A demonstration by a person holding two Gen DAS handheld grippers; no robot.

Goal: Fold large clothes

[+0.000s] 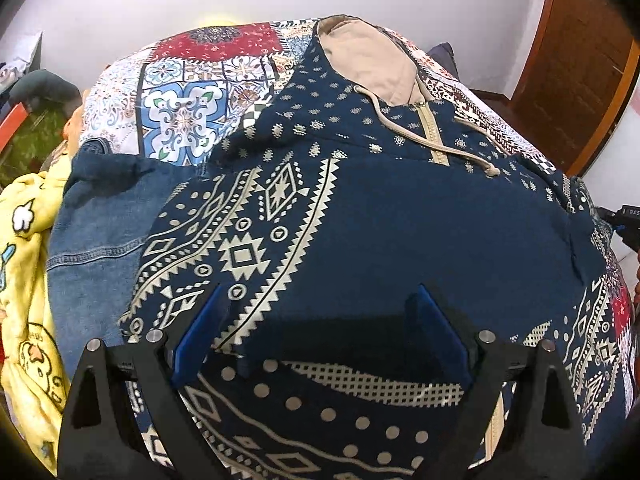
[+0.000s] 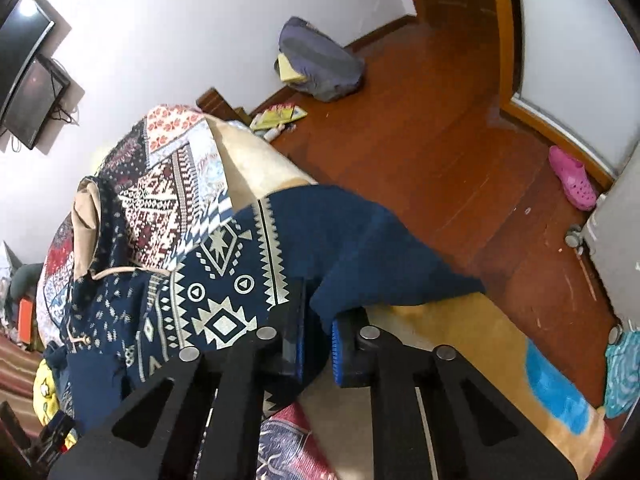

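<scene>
A navy hoodie (image 1: 400, 216) with white tribal print, a beige hood lining and drawstrings lies spread on the bed. One patterned sleeve is folded across its front. My left gripper (image 1: 320, 320) hovers open just above the hoodie's lower front, with its blue pads wide apart. In the right wrist view my right gripper (image 2: 318, 344) is shut on the hoodie's (image 2: 224, 280) other sleeve at the bed's side, and the plain navy sleeve end (image 2: 380, 256) drapes over its fingers.
A patchwork bedspread (image 1: 192, 92) covers the bed. Denim jeans (image 1: 96, 232) and a yellow cartoon blanket (image 1: 28, 280) lie at the left. Beside the bed are a wooden floor (image 2: 440, 140), a grey bag (image 2: 320, 60), a pink clog (image 2: 572, 178) and a wall TV (image 2: 24, 76).
</scene>
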